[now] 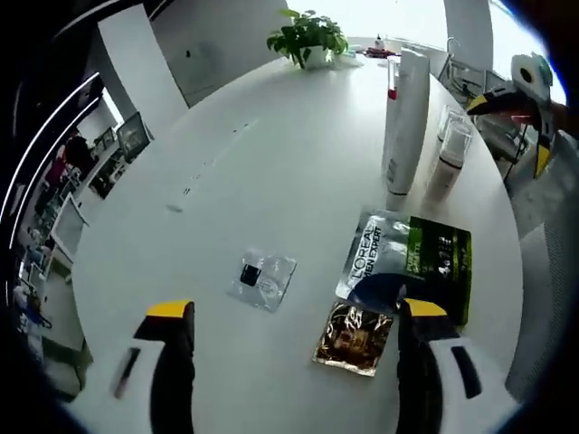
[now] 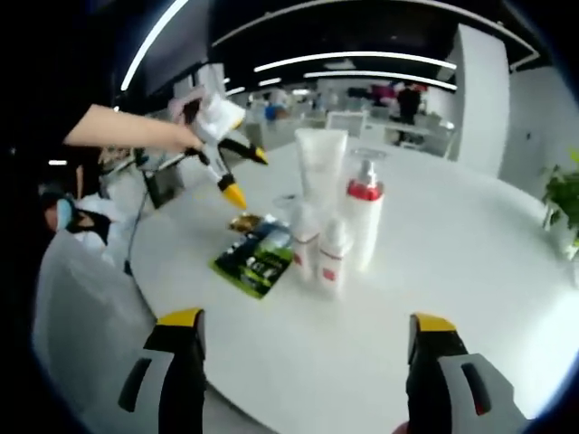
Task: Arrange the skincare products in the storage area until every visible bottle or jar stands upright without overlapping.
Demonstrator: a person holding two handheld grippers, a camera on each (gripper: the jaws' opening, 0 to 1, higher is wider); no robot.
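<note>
On the round white desk point(image 1: 271, 163) the bottles already stand upright in a tight group: a tall white tube point(image 2: 320, 167), a white pump bottle with a red collar point(image 2: 365, 212), and two small clear-capped bottles point(image 2: 325, 253) in front of them. Seen from the right gripper view they sit very close together, and I cannot tell whether any touch. What looks unfinished are the flat sachets lying beside the bottles: a silver and green L'Oreal packet point(image 1: 409, 258), a gold foil sachet point(image 1: 355, 336) partly under its lower edge, so these two overlap, and a small clear sachet point(image 1: 262, 278) lying apart on the bare desk. The left gripper point(image 1: 294, 348) hovers above the sachets, its fingers wide apart and holding nothing. The right gripper point(image 2: 304, 357) hangs back from the group, fingers likewise spread and empty. By my judgement the standing part is largely done; separating the overlapped packets, and perhaps spacing the bottles, is left
</note>
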